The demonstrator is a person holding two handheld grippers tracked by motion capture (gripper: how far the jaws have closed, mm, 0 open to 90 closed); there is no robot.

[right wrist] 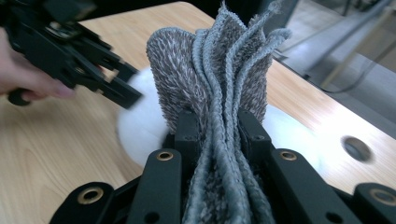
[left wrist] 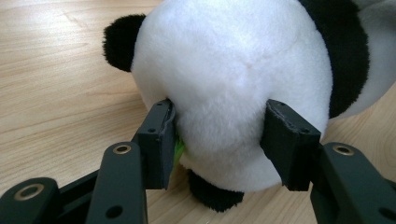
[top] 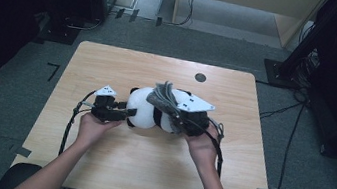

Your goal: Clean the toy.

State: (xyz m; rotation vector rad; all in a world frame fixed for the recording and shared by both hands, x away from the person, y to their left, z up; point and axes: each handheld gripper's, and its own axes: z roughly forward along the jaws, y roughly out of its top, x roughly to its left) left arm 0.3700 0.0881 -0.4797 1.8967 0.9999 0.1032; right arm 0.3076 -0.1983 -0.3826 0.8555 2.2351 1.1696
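A plush panda (top: pixel 146 109) lies on its side near the middle of the wooden desk (top: pixel 111 60), and everything else sits close around it. The left tongs (top: pixel 129 113) come at the panda from its left end, held level in the person's left hand (top: pixel 93 126). In the left gripper view those tongs (left wrist: pixel 219 135) are clamped on the panda's white head (left wrist: pixel 233 79): the two black pads press into the fur on either side, dimpling it, with one black ear (left wrist: pixel 119 42) above the grip and another black patch (left wrist: pixel 215 193) below it against the desk. A sliver of something green (left wrist: pixel 179 149) peeks out by the left pad; what it is I cannot tell.

The right tongs (top: pixel 174 113) sit over the panda's right end, in the person's right hand (top: pixel 204 148). They are shut tight on a bunched grey cloth (top: pixel 163 96), which stands up in folds above the panda's body. In the right gripper view the cloth (right wrist: pixel 219 84) is pinched between the tongs (right wrist: pixel 215 128) and fans out above them, ribbed edges upward, with the white plush (right wrist: pixel 140 130) just behind it.

Beyond the panda, toward the far edge of the desk, there is a small round hole (top: pixel 200 77).
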